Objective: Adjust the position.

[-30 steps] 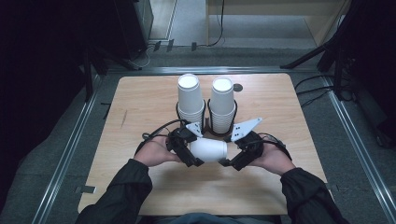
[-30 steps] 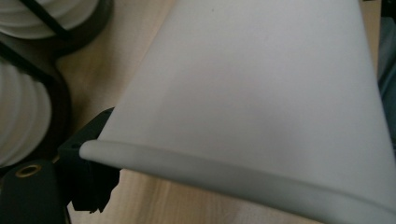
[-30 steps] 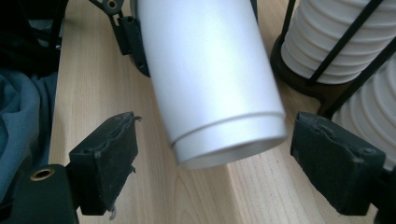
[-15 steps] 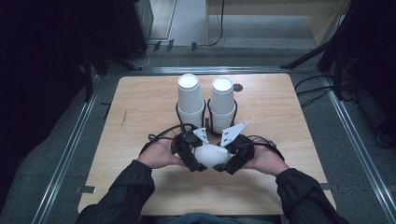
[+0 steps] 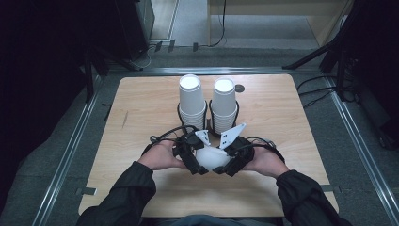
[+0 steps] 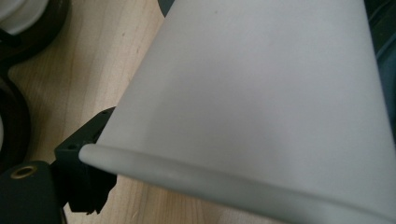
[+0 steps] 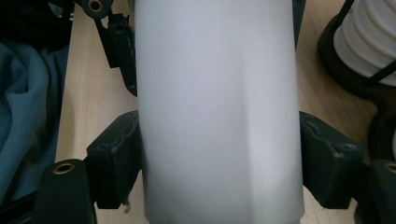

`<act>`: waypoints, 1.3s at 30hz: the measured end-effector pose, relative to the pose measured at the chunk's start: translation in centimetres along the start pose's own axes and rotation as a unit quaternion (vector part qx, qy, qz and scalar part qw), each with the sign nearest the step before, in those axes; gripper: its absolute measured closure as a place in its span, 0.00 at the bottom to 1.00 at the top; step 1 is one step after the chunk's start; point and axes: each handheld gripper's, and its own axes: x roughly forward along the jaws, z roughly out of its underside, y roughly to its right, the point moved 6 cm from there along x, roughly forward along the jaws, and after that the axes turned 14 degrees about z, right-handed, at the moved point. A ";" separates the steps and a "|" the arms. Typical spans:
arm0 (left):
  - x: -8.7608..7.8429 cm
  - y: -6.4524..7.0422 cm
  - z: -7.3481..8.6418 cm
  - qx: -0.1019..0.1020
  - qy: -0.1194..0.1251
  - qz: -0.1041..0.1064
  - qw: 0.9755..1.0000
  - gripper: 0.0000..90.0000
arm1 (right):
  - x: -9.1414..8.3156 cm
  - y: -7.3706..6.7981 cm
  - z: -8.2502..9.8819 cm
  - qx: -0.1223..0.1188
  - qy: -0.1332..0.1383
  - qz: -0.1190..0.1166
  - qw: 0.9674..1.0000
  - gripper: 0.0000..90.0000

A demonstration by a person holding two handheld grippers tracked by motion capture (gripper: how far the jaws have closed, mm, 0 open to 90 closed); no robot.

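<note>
One loose white paper cup (image 5: 212, 157) lies on its side, low over the near half of the table (image 5: 141, 103), square in front of the two stacks and caught between the two grippers; in the left gripper view the cup (image 6: 261, 102) spreads wide, its rolled rim sweeping along the bottom; in the right gripper view the cup (image 7: 217, 107) runs straight up the middle as a pale column; the right gripper (image 7: 219, 163) has a black pad on each flank of the cup, both pads pressed against its wall, and these jaws have just been closing with the cup between them; in the high view that right gripper (image 5: 235, 160) sits at the cup's right; the left gripper (image 5: 190, 155) sits at the cup's left end, and in its own view one black jaw shows under the rim at lower left; whether its pads are pressing the cup I cannot tell; two hands, one on each gripper, two dark sleeves; two grey three-cornered plates rise just behind the cup; beyond the cup, counted: two stacks of white cups, the left stack (image 5: 192, 101) and the right stack (image 5: 224, 101), side by side, each standing upright in a black wire holder; one small dark disc (image 5: 240, 87) lies just right of the right stack's top.
</note>
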 end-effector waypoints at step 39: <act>-5.1 -0.4 -0.1 -0.010 0.205 -0.007 0.979 0.00 | -5.6 3.6 0.6 0.092 0.126 0.029 0.987 0.25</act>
